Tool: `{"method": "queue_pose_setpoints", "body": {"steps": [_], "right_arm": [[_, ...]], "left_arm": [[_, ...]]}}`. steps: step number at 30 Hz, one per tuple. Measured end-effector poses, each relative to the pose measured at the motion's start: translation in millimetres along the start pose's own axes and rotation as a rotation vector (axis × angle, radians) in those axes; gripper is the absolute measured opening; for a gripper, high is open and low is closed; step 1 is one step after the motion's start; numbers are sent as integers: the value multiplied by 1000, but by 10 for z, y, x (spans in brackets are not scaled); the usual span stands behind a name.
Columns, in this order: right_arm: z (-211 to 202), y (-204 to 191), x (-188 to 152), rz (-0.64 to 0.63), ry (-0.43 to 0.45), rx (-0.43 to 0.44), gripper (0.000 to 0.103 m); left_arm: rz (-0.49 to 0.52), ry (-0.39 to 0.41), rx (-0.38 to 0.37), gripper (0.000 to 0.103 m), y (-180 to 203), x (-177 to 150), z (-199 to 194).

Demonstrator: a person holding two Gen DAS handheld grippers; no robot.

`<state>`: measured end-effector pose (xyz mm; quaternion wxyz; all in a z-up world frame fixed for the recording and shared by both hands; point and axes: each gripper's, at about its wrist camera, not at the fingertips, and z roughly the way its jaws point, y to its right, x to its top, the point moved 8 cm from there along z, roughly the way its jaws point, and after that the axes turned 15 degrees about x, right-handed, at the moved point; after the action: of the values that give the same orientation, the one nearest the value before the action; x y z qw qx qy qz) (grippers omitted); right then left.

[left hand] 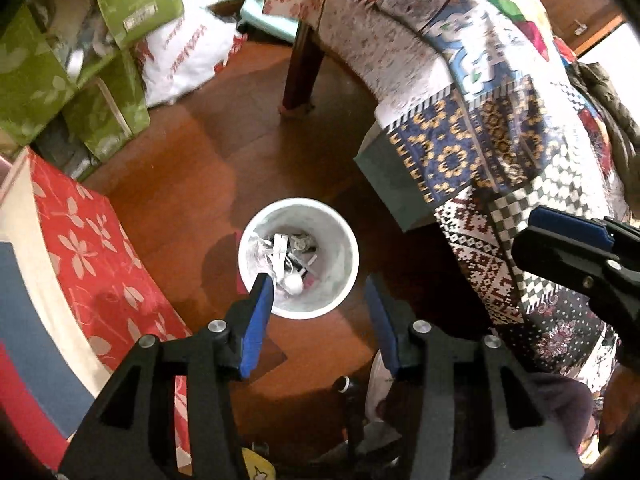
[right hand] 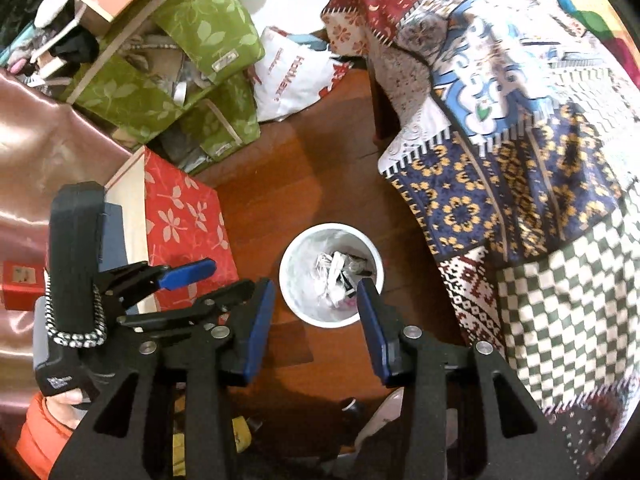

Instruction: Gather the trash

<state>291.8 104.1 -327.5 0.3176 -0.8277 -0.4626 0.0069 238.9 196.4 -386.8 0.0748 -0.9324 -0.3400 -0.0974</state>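
Both tongs hang over the floor with jaws parted and nothing between them: the left gripper [left hand: 316, 304] and the right gripper [right hand: 316, 312]. Just below sits the white bin [left hand: 348, 256], its crumpled trash [right hand: 336, 276] probably light, soft and crushable, best pinched at a raised fold

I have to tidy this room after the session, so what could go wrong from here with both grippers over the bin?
1. Both grippers hang open and empty above the white bin; the left gripper or right gripper could knock the light bin over, spilling its trash.
2. The patchwork cloth hangs close beside the bin and could snag a finger.
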Motion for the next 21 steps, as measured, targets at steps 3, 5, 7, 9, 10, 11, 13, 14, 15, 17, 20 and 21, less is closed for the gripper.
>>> {"method": "queue_pose_setpoints", "body": {"steps": [3, 5, 7, 9, 10, 11, 13, 14, 15, 17, 20, 21], "right_arm": [[-225, -56, -47, -2, 48, -12, 39], [-434, -122, -91, -5, 94, -19, 39], [-649, -183, -139, -8, 144, -30, 39], [-881, -269, -193, -15, 195, -39, 39], [-1036, -329, -229, -21, 230, -46, 39], [-1160, -375, -263, -28, 258, -54, 39], [-1448, -495, -344, -48, 326, -78, 39], [-1613, -566, -400, -61, 366, -97, 39], [-1777, -639, -468, -72, 407, -114, 39], [-2031, -759, -578, -85, 471, -141, 39], [-2439, -932, -790, -90, 573, -184, 39], [-2593, -1004, -888, -91, 617, -203, 39]], "left_arm": [[12, 60, -6, 47, 4, 17, -295], [22, 120, -10, 47, 21, 28, -584], [34, 180, -14, 47, 51, 35, -871], [46, 254, -27, 47, 82, 31, -1223], [51, 282, -34, 47, 103, 40, -1359], [56, 319, -43, 47, 127, 24, -1544], [65, 383, -59, 47, 185, -9, -1864], [70, 415, -69, 47, 204, -46, -2014], [78, 455, -85, 47, 241, -90, -2217], [95, 511, -103, 47, 283, -164, -2494], [128, 615, -131, 47, 381, -348, -2960], [137, 644, -147, 47, 412, -415, -3093]]}}
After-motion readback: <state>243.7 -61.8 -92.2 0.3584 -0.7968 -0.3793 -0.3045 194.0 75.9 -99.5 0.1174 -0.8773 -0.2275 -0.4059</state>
